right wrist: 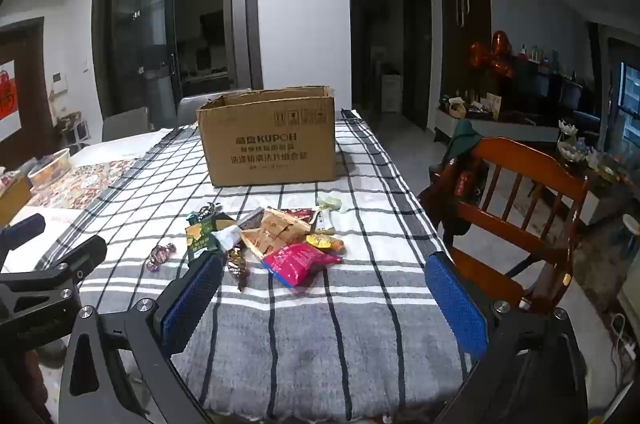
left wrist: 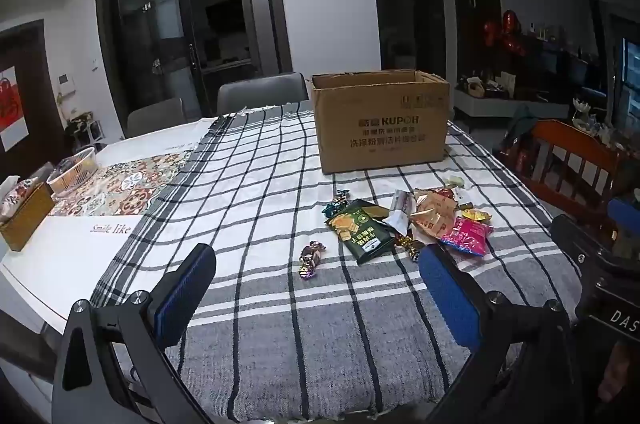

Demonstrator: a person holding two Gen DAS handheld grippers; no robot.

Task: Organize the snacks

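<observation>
A heap of snack packets lies on the checked tablecloth: a green packet (left wrist: 362, 230), a tan packet (left wrist: 434, 212), a pink packet (left wrist: 466, 236) and a lone purple candy (left wrist: 311, 259) to the left. They also show in the right wrist view: the green packet (right wrist: 202, 236), the pink packet (right wrist: 298, 261), the candy (right wrist: 160, 256). An open cardboard box (left wrist: 380, 121) (right wrist: 270, 139) stands behind the heap. My left gripper (left wrist: 316, 288) is open and empty, hovering short of the candy. My right gripper (right wrist: 324, 288) is open and empty, just short of the pink packet.
A wooden chair (right wrist: 520, 220) stands at the table's right edge. A wire basket (left wrist: 74, 169) and a tissue box (left wrist: 24, 216) sit on the far left of the table. Grey chairs (left wrist: 260, 95) stand behind the table.
</observation>
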